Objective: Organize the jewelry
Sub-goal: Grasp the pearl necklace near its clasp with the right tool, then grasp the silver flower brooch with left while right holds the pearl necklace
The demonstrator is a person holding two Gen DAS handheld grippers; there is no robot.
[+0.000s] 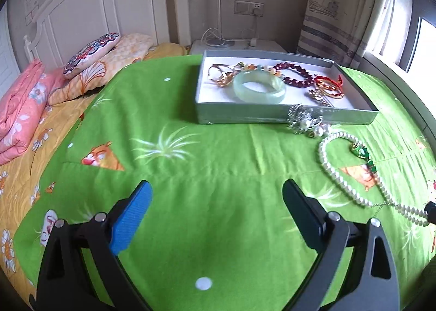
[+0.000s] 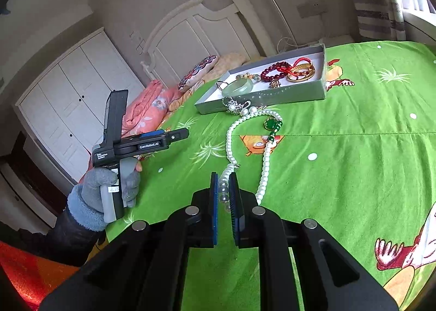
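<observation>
A white pearl necklace with a green pendant lies on the green sheet, also in the left wrist view. My right gripper is shut on the near end of the pearl necklace. A grey jewelry box holds a jade bangle, dark red beads, a red-and-gold bracelet and gold pieces; it also shows in the right wrist view. A silver pearl brooch lies against the box front. My left gripper is open and empty over the sheet, left of the necklace.
The green sheet covers the bed. Pillows and a pink quilt lie at the left by the headboard. A nightstand stands behind the box. A window is at the right.
</observation>
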